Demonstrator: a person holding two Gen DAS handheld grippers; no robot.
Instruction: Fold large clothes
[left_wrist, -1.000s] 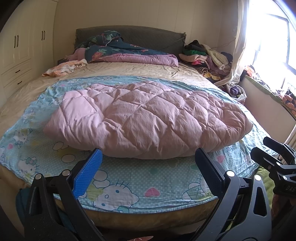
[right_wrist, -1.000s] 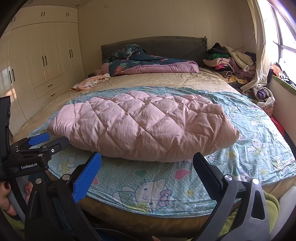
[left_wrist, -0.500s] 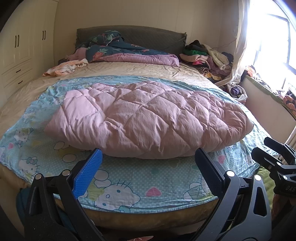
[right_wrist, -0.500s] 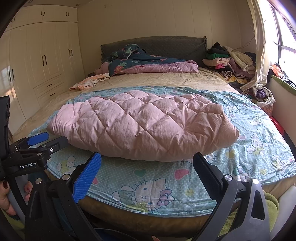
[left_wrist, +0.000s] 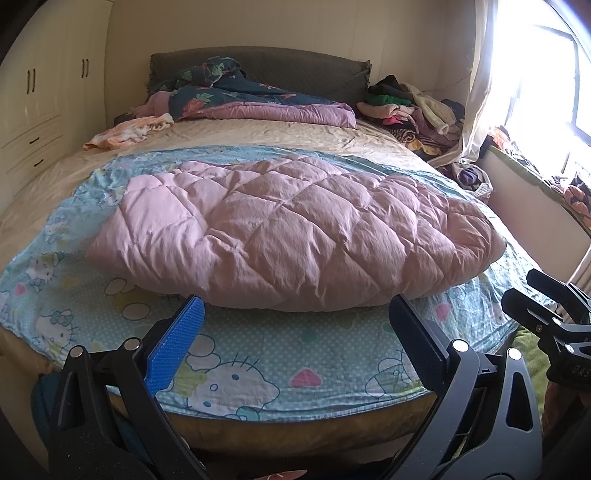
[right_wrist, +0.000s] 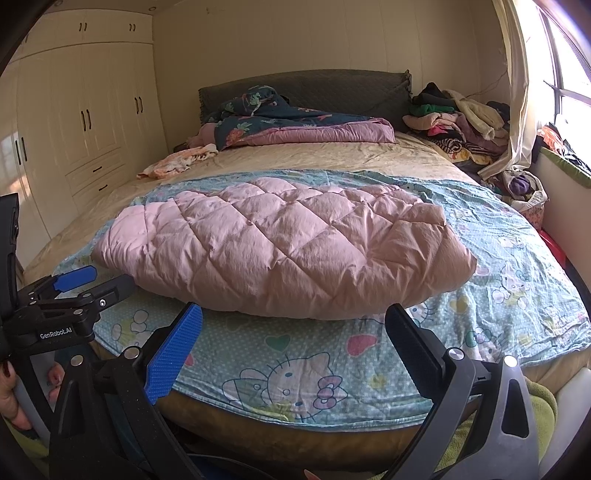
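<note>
Black and blue fingers of the left gripper (left_wrist: 295, 325) stand wide apart, holding nothing, low at the foot of the bed (left_wrist: 258, 421). Right gripper (right_wrist: 293, 325) likewise spread wide and empty; its tips show at the right edge of the left view. Just beyond both sets of fingertips, untouched, a pink quilted coat (left_wrist: 295, 229) lies flat on a blue cartoon sheet (left_wrist: 251, 354). Farther ahead: bare beige mattress cover (right_wrist: 332, 155), then a dark floral duvet (right_wrist: 288, 118) against the headboard (right_wrist: 332, 85). Right of the fingers, far back, a clothes heap (right_wrist: 458, 118).
</note>
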